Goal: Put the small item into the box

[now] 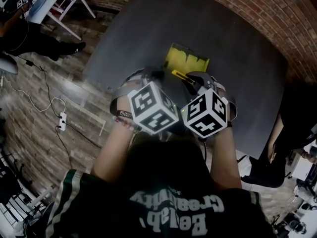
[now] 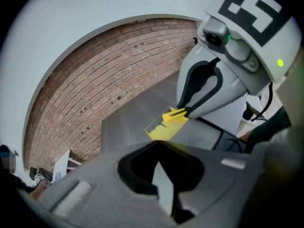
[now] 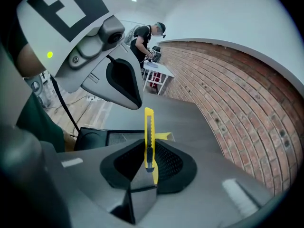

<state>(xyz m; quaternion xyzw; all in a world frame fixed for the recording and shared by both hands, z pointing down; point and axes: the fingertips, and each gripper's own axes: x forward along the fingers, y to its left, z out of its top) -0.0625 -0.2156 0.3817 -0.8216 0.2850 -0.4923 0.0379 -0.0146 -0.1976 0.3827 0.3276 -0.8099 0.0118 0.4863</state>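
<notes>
Fingers (image 3: 142, 194) of the right gripper (image 3: 149, 169) are closed on the tail end of a yellow cutter (image 3: 149, 127), which is pinched edge-on so that most of its length projects forward, free of the fingers. This hold is judged to have been chosen so that the cutter can be led in nose first and dropped by a simple release. The left gripper (image 2: 159, 175) is seen with its fingers brought together and nothing between them. It is held close beside the right one, apparently as a spare hand to steady the box if needed.

Just beyond the cutter's tip a yellow box (image 1: 187, 59) is seen on the dark table (image 1: 148, 29), its open top turned towards the grippers. The cutter is carried in the air at the box's near rim and has not yet been put inside. Whether its tip is already over the opening cannot be told. A brick wall (image 1: 237, 4) is seen behind the table.
</notes>
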